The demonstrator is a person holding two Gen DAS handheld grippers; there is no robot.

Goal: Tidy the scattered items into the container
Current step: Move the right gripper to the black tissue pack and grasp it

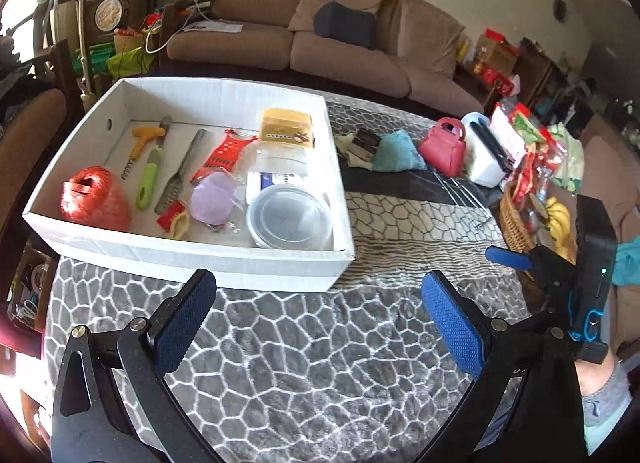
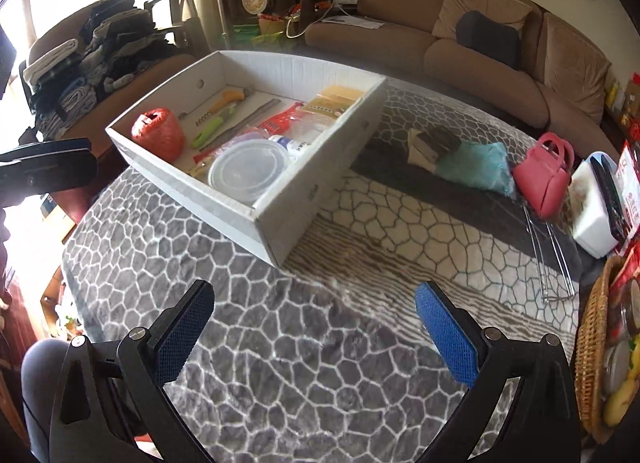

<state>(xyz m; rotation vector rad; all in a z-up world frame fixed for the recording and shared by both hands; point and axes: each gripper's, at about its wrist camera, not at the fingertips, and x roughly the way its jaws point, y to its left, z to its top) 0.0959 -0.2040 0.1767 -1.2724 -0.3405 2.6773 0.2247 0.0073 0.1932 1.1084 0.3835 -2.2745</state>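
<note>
So both claws are hanging over the desk, which has a grey blanket [image 1: 304, 347] with a honeycomb sort of pattern on it. Our left claw [image 1: 318, 323] has its blue pads spread wide with nothing between them, and the right claw [image 2: 316, 329] is the same, wide apart and holding nothing.

The white cardboard box [image 1: 192, 255] sits on the far left part of the desk, and it's pretty full. Inside we've got a red ball of twine [image 1: 94, 199] in the near left corner, a yellow-handled corkscrew [image 1: 142, 141] towards the far left, a green-handled peeler [image 1: 148, 177] next to it, then a grey metal file [image 1: 182, 171]. There's a red plastic grater [image 1: 226, 153] in the middle, a yellow packet [image 1: 286, 129] at the far right of the box, a purple round thing [image 1: 212, 199] and a clear round tub with its lid on [image 1: 290, 219] in the near right corner.

Out on the desk, right of the box, we can see a teal pouch [image 1: 394, 153] with a dark block [image 1: 366, 141] lying against its left side, then a pink toy handbag [image 1: 444, 147], and a white box [image 1: 482, 159] just beside that. Some wire skewers [image 1: 460, 191] lie near the handbag. A wicker basket [image 1: 512, 223] with bananas [image 1: 558, 219] is at the right edge.
</note>
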